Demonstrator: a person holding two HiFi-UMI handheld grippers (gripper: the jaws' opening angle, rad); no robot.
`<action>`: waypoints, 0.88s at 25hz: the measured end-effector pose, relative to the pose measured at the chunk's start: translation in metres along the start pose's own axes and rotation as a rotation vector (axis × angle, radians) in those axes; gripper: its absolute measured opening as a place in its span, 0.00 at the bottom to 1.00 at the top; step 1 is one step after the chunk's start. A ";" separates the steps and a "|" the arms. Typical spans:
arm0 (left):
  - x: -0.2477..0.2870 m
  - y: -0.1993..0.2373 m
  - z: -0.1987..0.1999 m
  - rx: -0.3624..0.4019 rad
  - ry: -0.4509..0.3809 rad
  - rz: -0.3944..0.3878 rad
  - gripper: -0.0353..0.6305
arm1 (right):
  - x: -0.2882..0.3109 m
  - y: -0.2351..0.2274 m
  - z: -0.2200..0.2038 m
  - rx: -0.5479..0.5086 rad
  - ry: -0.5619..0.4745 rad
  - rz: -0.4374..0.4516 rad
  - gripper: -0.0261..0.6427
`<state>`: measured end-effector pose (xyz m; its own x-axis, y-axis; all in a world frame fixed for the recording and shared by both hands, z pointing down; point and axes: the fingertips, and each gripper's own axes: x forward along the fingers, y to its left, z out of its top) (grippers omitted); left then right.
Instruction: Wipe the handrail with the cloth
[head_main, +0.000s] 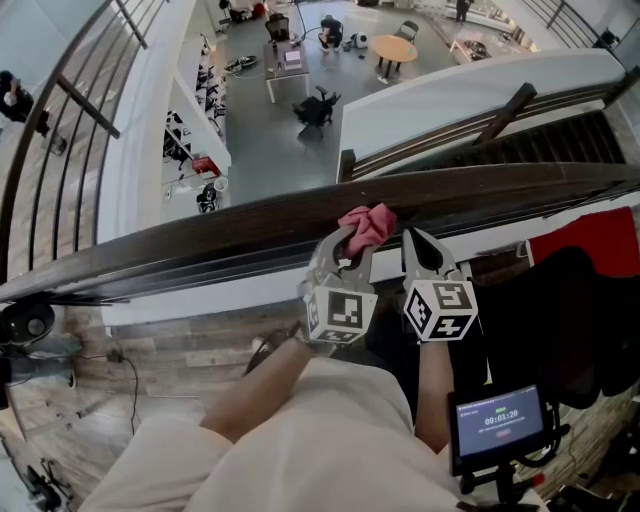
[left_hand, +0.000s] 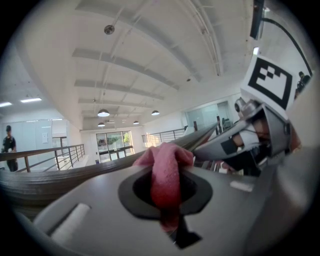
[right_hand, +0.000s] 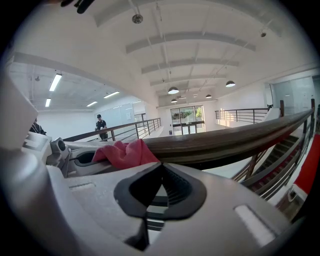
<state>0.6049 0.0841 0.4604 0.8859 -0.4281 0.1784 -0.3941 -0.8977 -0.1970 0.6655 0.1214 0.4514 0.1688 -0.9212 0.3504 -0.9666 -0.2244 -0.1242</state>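
Clamping cloth (head_main: 368, 225) in left hand-held gripper (head_main: 350, 242), I must press it flat along handrail (head_main: 200, 236); right hand-held gripper (head_main: 421, 246) closed, empty.

Pink cloth (head_main: 368, 226) is bunched into a crumpled wad, pinched tight in the left gripper (head_main: 348, 248) and sitting right on top of the handrail (head_main: 200, 238); the handrail is dark brown wood, broad and smooth, sweeping from lower left up to the right.

Cloth (head_main: 368, 224) against handrail (head_main: 200, 245) (right tongs (head_main: 414, 240) just beside)
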 end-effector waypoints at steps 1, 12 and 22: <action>0.001 -0.001 0.000 0.003 0.000 -0.004 0.09 | 0.000 0.000 0.000 0.002 -0.005 0.000 0.04; 0.011 -0.021 -0.003 0.018 -0.011 -0.031 0.09 | -0.009 -0.009 -0.010 -0.002 -0.029 0.006 0.04; 0.031 -0.040 0.008 0.032 -0.014 -0.032 0.09 | -0.015 -0.035 -0.007 0.004 -0.015 0.015 0.04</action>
<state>0.6500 0.1070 0.4665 0.9012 -0.3979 0.1720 -0.3579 -0.9068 -0.2226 0.6958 0.1453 0.4575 0.1569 -0.9292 0.3347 -0.9682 -0.2116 -0.1335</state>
